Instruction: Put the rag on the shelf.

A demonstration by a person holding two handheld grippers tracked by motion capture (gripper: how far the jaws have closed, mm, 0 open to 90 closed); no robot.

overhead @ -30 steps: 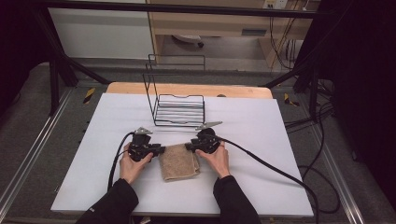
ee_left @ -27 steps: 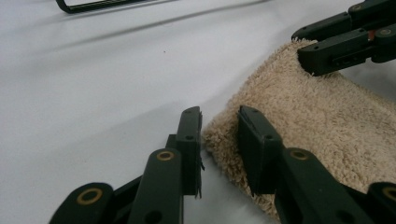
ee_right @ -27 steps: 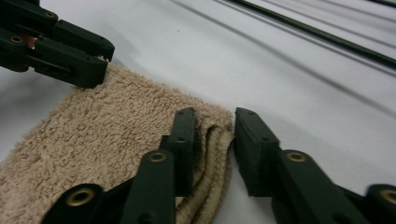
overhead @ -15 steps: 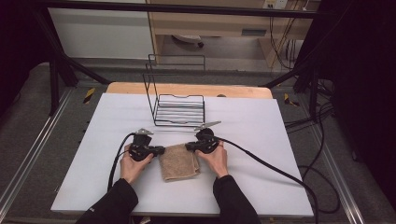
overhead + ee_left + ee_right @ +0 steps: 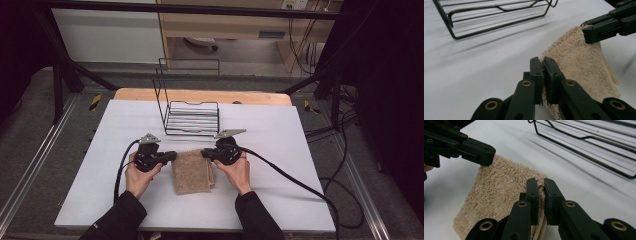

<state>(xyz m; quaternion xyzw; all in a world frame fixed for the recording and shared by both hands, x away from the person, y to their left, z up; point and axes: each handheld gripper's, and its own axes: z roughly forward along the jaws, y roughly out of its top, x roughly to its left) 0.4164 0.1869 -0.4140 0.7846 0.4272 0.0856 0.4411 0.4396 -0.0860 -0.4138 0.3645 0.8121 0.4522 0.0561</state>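
Rough, fluffy beige terry cloth for the towel (image 5: 192, 171), thin glossy black metal wire for the rack (image 5: 191, 118), matt black plastic for the fingers (image 5: 536, 72), smooth matt white for the table (image 5: 300, 150).

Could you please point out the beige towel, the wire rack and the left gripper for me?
beige towel (image 5: 191, 172): high view, middle of the cloth.
wire rack (image 5: 192, 118): high view, its floor bars.
left gripper (image 5: 542, 72): left gripper view, between its fingertips.
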